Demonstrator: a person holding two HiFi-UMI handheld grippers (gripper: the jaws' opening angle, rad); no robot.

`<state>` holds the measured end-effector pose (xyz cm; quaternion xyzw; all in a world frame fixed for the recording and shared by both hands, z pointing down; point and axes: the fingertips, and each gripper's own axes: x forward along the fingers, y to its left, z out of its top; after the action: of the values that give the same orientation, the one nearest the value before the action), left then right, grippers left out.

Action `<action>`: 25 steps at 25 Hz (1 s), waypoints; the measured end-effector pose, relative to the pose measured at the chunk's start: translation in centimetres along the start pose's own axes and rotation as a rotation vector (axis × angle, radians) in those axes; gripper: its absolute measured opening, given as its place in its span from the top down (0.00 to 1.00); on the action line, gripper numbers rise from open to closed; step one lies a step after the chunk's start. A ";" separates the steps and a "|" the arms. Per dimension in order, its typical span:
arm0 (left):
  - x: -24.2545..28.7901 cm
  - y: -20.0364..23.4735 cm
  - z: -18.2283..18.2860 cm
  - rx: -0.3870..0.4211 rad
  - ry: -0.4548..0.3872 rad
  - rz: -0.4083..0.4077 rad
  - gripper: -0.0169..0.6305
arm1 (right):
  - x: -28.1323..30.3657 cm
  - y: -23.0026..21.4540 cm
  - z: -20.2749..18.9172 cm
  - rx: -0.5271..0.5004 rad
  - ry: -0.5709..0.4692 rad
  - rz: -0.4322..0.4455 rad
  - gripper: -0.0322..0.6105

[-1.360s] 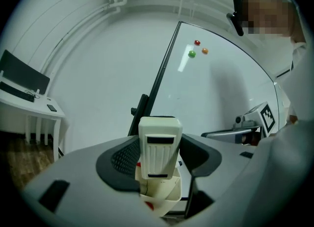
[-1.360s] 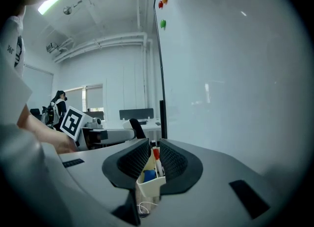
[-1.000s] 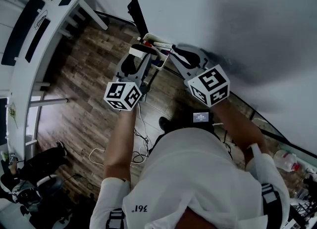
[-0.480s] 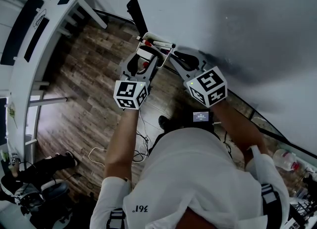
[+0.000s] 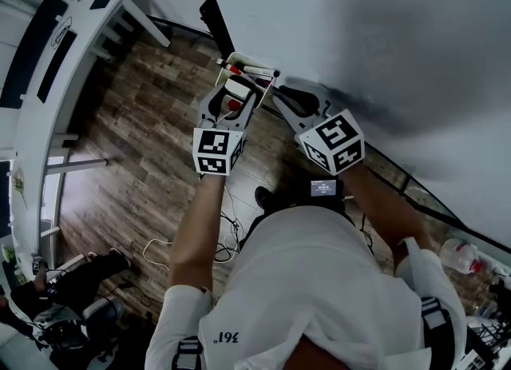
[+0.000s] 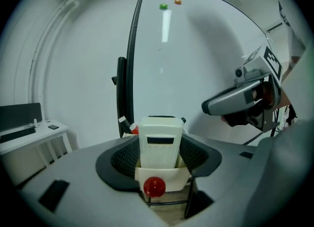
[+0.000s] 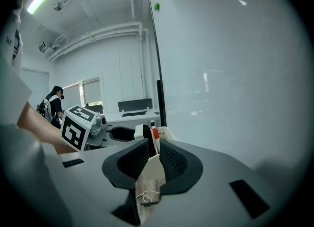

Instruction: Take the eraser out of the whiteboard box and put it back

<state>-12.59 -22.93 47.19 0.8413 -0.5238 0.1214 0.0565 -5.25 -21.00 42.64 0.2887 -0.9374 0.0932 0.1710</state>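
Your left claw is clamped on the sides of the eraser, which stands upright inside the box, the white one with a round red magnet on its front wall. A few markers lie in the box behind the eraser. Your right claw pinches the box's thin wall edge-on, jaws nearly together on it. The box hangs at the whiteboard's lower corner.
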 end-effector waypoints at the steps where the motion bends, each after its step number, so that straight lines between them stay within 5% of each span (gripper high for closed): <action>1: 0.1 0.0 -0.3 0.009 0.012 0.001 0.57 | 0.0 0.0 0.0 0.001 0.000 0.001 0.82; 25: -0.1 -0.4 -1.8 0.011 0.106 -0.004 0.55 | -0.1 0.9 -0.2 -0.004 0.002 0.006 0.82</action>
<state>-12.50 -22.24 48.96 0.8351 -0.5175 0.1686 0.0800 -5.65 -20.12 42.76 0.2853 -0.9383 0.0920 0.1723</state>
